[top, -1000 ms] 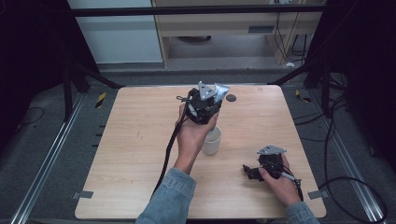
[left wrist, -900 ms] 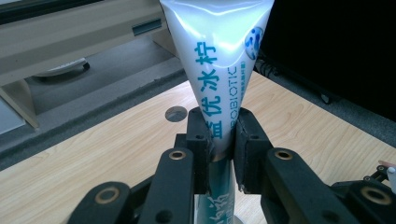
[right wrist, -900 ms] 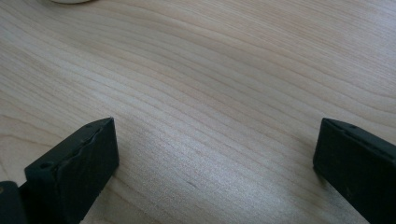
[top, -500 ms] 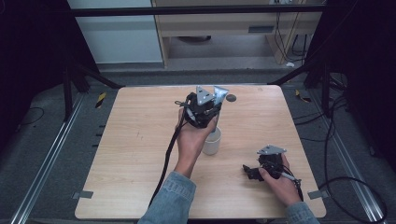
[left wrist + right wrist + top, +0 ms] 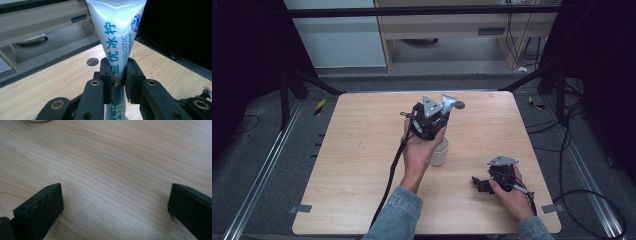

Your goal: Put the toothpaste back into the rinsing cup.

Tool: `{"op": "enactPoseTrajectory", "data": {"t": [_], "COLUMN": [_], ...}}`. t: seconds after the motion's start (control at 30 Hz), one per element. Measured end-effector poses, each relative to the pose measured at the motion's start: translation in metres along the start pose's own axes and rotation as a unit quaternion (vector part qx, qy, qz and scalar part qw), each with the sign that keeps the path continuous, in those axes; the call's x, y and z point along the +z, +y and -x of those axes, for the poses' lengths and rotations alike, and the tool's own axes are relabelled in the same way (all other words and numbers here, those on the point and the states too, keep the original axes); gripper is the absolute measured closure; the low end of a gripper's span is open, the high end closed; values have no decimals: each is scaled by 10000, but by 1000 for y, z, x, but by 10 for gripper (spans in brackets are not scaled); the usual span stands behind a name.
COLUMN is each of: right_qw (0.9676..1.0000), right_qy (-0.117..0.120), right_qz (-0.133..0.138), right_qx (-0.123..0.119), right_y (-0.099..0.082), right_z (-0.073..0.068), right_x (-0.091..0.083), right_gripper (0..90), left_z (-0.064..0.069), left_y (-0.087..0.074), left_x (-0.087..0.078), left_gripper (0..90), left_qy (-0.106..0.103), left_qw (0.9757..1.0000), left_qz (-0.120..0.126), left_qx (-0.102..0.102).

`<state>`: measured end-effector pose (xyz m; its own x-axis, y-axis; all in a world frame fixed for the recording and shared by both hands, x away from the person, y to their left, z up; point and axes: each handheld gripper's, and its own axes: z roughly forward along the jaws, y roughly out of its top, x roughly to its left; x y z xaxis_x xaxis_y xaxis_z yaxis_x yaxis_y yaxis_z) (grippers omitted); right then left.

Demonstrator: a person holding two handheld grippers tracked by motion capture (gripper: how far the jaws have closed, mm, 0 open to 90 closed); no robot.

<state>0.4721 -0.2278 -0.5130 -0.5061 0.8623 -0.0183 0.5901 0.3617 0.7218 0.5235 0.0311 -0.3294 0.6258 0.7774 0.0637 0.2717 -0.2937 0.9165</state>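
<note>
Tube (image 5: 117, 32): glossy white, teal lettering down it, a small blue round mark near its top edge.
Cup (image 5: 440, 151): plain white.
My grippers' jaws: matte black.
Table (image 5: 357, 150): pale wood, fine wavy grain.
My sleeve (image 5: 399, 212): blue denim.
Floor tape at 10 o'clock (image 5: 320, 107): yellow-black stripes.
</note>
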Motion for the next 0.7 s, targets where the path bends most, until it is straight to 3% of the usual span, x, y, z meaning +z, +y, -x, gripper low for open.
{"op": "enactPoseTrajectory", "data": {"t": [0.33,0.7], "right_qw": [10000,10000], "right_qy": [6,9], "right_qz": [11,11], "right_qx": [23,8], "right_y": [0,0], "right_z": [0,0], "right_x": [0,0], "right_gripper": [4,4], "left_z": [-2,3], "left_y": [-6,-15], "left_x": [0,4], "left_gripper": [779,778], "left_qy": [29,83], "left_qw": [10000,10000], "left_qz": [46,-2], "left_qx": [-39,50]}}
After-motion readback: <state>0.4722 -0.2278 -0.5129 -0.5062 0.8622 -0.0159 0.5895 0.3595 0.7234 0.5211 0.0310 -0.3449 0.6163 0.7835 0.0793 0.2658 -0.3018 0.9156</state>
